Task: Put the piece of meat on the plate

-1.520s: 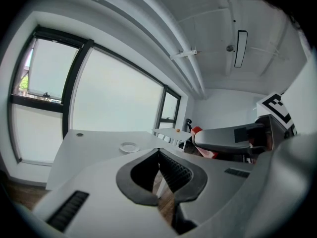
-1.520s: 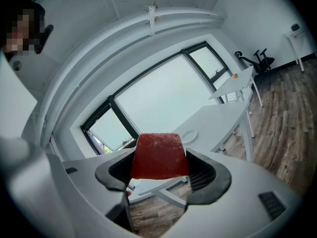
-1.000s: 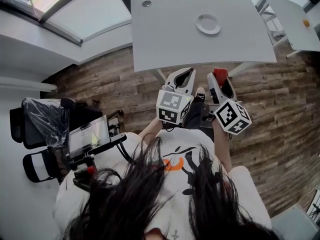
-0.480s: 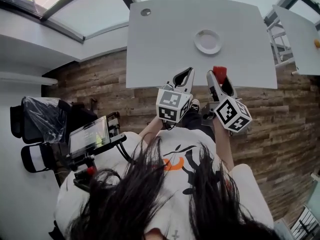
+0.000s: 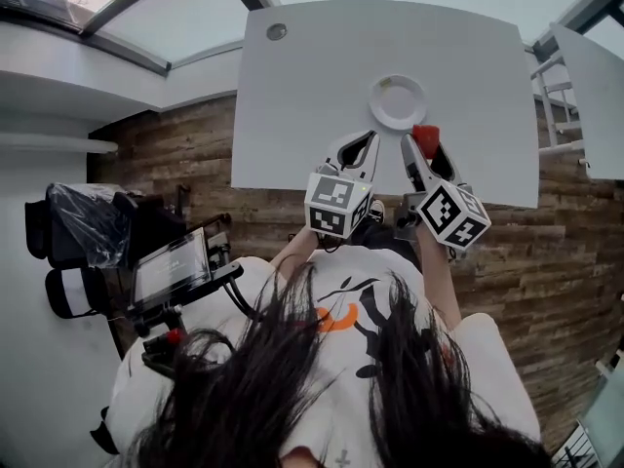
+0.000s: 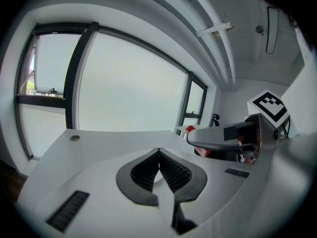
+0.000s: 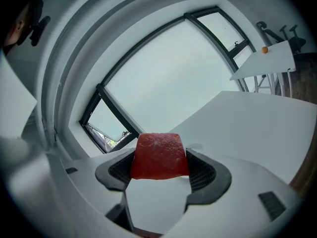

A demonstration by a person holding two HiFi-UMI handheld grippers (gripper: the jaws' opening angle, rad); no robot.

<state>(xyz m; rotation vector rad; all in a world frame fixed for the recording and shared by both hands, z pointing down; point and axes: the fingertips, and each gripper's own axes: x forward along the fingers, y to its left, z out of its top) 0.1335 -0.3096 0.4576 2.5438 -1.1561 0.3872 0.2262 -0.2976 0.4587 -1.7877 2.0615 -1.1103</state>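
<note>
Nearest, in the lower middle of the head view, both tongs are held side by side above the near edge of the white worktop, pointing toward the top of the frame.

The left tongs are closed tip to tip. Their own view shows the ribbed pads of the left tongs meeting with nothing between them, so that side is empty.

The right tongs are closed on the piece of meat, a red block at their tips. In the right gripper view the piece of meat fills the gap between the jaws of the right tongs, gripped on both sides. Its broad face is toward the camera and its top stands proud of the tips. It is held in the air, not resting on anything.

Just beyond, toward the upper left of the meat in the head view, the round white plate lies flat and empty on the worktop. The meat hangs just beside the plate's lower right rim, not over it. The plate lies ahead of the gap between the two tongs, a little nearer the right pair's line.

So the coming move looks short. The right tongs would carry the meat forward and slightly left until it is over the plate's middle, then lower and open. The left tongs have no evident part in it.

Farther back the worktop runs bare to its far edge.
</note>
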